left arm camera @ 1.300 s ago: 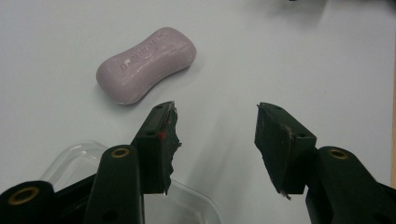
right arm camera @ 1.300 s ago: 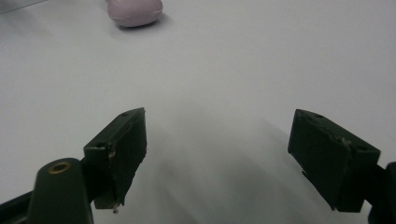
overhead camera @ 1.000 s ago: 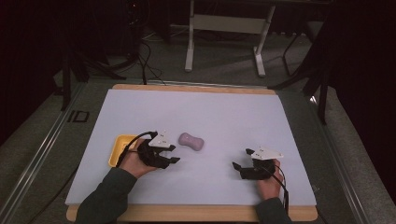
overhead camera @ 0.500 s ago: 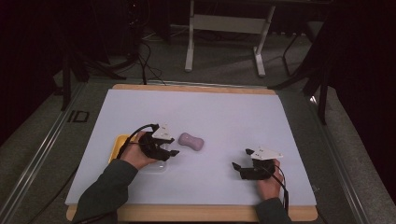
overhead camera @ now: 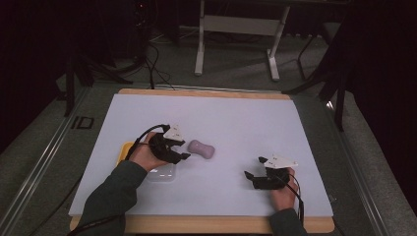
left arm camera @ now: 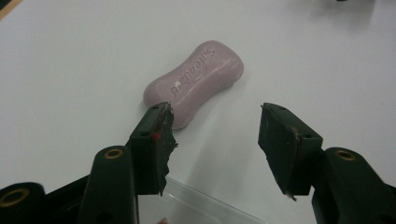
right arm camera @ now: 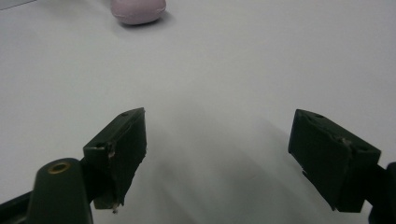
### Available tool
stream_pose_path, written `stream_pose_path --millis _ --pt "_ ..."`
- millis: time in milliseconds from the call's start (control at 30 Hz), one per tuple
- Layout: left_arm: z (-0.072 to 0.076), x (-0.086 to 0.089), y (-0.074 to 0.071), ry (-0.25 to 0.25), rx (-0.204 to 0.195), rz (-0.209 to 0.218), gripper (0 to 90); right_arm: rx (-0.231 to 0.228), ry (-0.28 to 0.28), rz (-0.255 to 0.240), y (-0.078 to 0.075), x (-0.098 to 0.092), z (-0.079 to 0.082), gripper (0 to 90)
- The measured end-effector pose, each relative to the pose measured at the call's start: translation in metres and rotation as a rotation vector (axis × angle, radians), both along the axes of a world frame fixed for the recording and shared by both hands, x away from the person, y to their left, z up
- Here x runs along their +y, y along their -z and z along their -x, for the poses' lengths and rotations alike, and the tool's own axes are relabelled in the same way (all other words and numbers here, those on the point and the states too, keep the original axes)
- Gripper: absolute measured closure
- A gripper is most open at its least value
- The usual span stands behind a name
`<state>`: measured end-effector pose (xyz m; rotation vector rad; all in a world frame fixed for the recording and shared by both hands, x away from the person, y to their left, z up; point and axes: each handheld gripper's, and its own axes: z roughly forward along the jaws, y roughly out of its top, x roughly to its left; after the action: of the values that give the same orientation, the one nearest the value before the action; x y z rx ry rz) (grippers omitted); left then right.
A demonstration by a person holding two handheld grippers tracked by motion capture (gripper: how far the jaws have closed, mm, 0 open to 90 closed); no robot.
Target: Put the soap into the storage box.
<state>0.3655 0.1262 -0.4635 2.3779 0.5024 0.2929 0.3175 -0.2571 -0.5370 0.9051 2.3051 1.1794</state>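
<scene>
A pink bar of soap (overhead camera: 202, 149) (left arm camera: 194, 81) lies flat on the white table top (overhead camera: 236, 123), near the middle. My left gripper (overhead camera: 183, 153) (left arm camera: 215, 112) hovers just left of it, its jaws pointing at the soap's near end. Those jaws have just been opening and stand apart with nothing between them; the soap lies just past the left jaw's tip. My right gripper (overhead camera: 251, 174) (right arm camera: 219, 116) rests low at the front right, open and empty, with the soap (right arm camera: 138, 10) far ahead of it.
A clear plastic tray (overhead camera: 162, 173) (left arm camera: 205, 205) lies under my left hand, beside a yellow object (overhead camera: 123, 152) partly hidden by the hand. A wooden rim (overhead camera: 206, 92) frames the table. Cables and a metal stand (overhead camera: 236, 29) are on the floor behind it.
My left gripper has moved away from me and a little right, closer to the soap, uncovering the clear tray. The right gripper has stayed put.
</scene>
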Motion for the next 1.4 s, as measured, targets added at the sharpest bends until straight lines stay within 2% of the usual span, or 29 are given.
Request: stream_pose_path --millis 67,867,1400 --pt "-0.002 -0.001 0.000 0.004 -0.002 -0.014 45.8 0.001 -0.001 0.001 0.000 0.000 0.000 18.9" --pt "-0.022 -0.004 0.001 0.003 0.014 -0.029 42.8 -0.002 -0.002 0.010 0.000 0.001 0.001 18.9" --pt "-0.031 -0.010 0.005 0.028 0.044 -0.051 39.6 -0.004 -0.007 0.016 0.000 0.001 0.001 18.9"
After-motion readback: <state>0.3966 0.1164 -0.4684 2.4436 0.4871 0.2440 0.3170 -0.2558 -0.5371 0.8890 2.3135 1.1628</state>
